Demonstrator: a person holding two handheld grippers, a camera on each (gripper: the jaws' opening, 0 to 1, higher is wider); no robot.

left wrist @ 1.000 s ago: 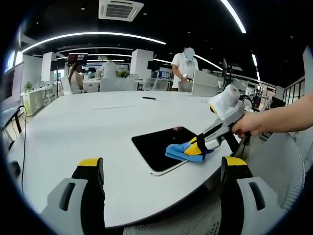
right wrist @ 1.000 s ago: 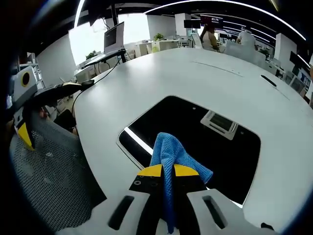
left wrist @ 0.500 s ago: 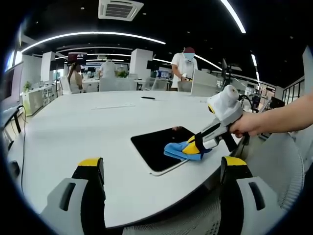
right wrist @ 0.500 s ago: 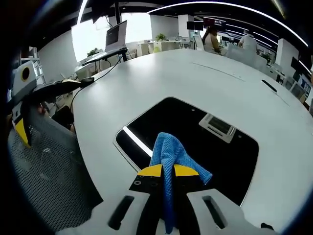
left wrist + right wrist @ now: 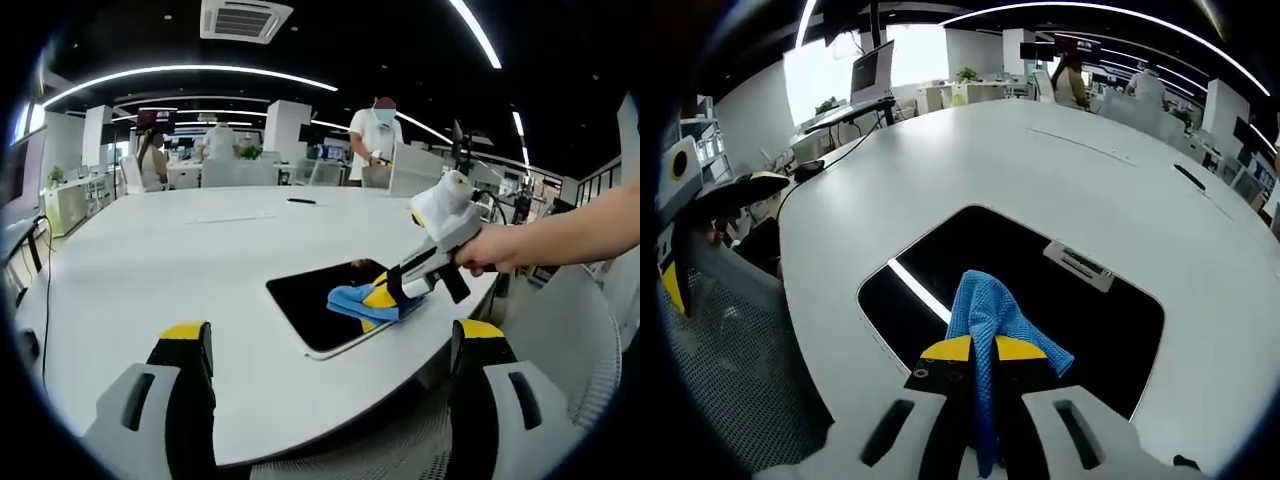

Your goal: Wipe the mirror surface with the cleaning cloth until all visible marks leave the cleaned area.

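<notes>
Open office, big white bench [image 5: 150, 270]. Mirror [image 5: 1020, 290] flat near bench edge, rigid, fragile, slippery. Blue cleaning cloth [image 5: 990, 320] soft, light; my right tool [image 5: 985, 352] pinches its bunched middle, pressing on glass. Left tool [image 5: 330, 345] wide, empty.

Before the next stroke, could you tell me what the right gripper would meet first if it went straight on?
Probably the dark rectangular mirror: the right gripper, shut on the blue cleaning cloth, points down onto it.
</notes>
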